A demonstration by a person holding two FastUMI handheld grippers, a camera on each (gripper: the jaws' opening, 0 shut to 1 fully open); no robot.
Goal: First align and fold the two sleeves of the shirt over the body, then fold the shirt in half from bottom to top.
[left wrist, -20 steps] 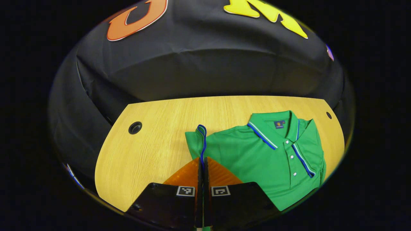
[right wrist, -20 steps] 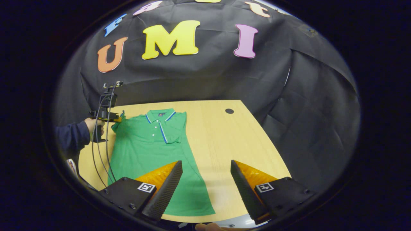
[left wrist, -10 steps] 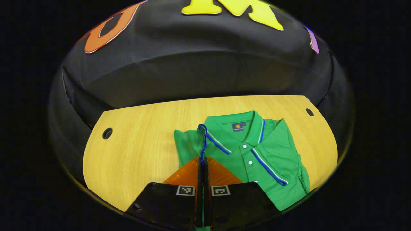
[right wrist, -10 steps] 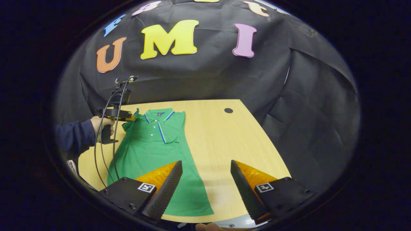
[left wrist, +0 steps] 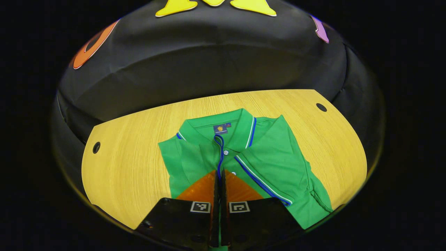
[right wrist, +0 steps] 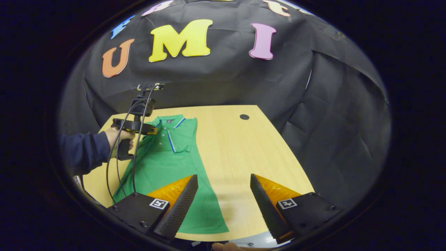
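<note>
The left gripper pinches the sleeve cuff over the shirt on the bench; lay it flat toward three o'clock, edges aligned. The right gripper hangs open.

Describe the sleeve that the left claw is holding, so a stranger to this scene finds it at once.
Start at the wooden table and find the green polo shirt lying on it. The sleeve is the strip of green cloth pinched in the left claw, over the shirt's chest just below the collar. A blue edge running along it sets it apart from the plain green body.
</note>
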